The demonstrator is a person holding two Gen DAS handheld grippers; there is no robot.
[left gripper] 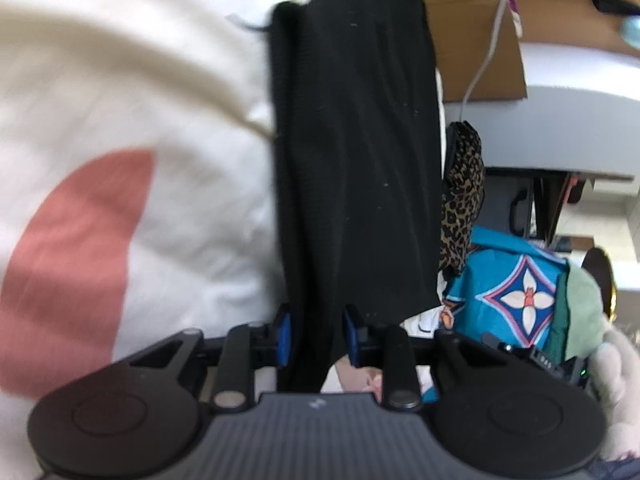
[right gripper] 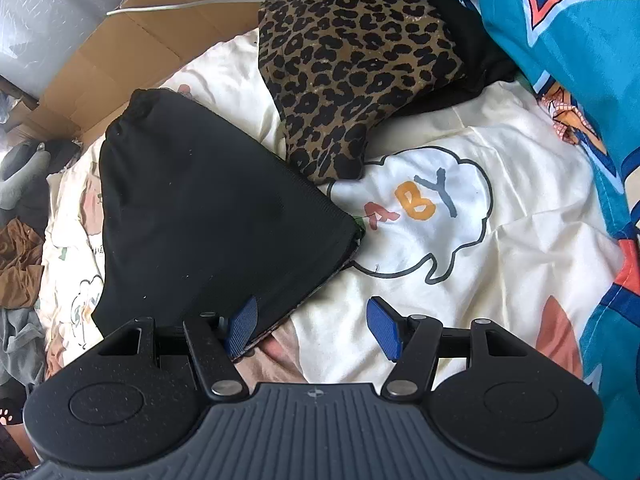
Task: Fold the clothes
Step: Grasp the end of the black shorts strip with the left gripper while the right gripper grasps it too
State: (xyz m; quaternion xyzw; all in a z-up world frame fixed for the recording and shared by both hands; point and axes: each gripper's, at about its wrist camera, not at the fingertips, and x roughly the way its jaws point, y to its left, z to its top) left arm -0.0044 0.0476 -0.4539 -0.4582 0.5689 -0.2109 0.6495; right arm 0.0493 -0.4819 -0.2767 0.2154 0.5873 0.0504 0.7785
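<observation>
A black garment (left gripper: 352,152) stretches away from my left gripper (left gripper: 318,336) over the cream printed bedsheet (left gripper: 120,92). The gripper is shut on its near end, and the cloth passes between the blue pads (left gripper: 284,336). In the right wrist view the same black garment (right gripper: 192,216) lies folded on the bedsheet (right gripper: 500,264). My right gripper (right gripper: 314,326) is open just above the sheet at the garment's near corner. Its left pad (right gripper: 242,324) touches the cloth edge, and nothing sits between the pads.
A folded leopard-print garment (right gripper: 352,60) lies beyond the black one, also seen as leopard cloth (left gripper: 464,200). A blue patterned quilt (right gripper: 560,48) is bunched along the right. A cardboard box (right gripper: 120,52) with a white cable (right gripper: 180,7) stands at the bed's far edge. More clothes (right gripper: 16,264) are piled on the left.
</observation>
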